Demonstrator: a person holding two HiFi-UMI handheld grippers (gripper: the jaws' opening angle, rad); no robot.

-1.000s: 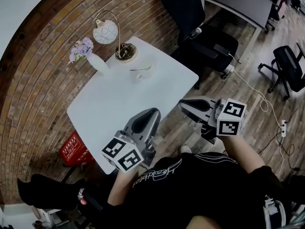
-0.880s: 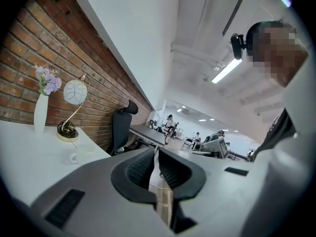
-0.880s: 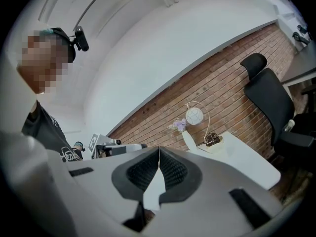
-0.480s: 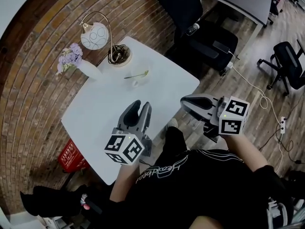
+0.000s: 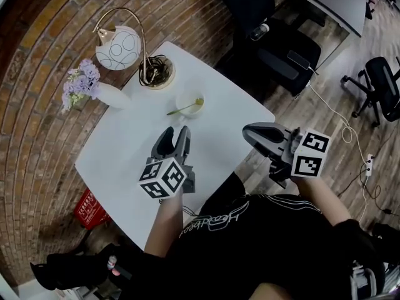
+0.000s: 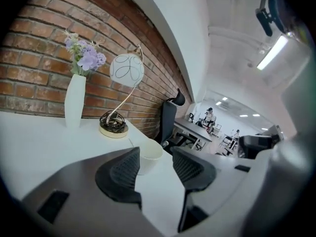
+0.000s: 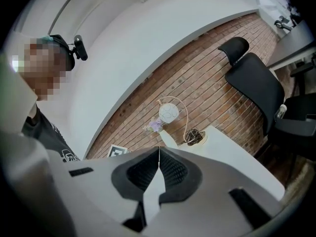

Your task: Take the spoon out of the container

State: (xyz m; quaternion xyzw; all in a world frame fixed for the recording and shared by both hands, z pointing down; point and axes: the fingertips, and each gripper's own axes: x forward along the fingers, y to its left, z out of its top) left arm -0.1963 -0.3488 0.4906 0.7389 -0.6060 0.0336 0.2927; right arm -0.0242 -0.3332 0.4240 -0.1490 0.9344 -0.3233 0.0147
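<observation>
White cup (image 5: 189,103): spoon (image 5: 184,108) inside, ahead of my left gripper (image 5: 177,133).
Left jaws: just opening wide, nothing between.
Right gripper (image 5: 249,132): closed, empty.
Risk: I clip the rim, cup tips.

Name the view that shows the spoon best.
Head view: the spoon lies across the white container, handle over the rim. Left gripper view shows mainly the container; right gripper view shows neither.

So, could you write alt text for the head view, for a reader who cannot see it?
Seen from above, the left gripper, its jaws just opening with nothing between them, points at a white container holding a spoon on a white table. The right gripper, shut, hovers at the table's edge; a lamp and a flower vase stand behind.
</observation>
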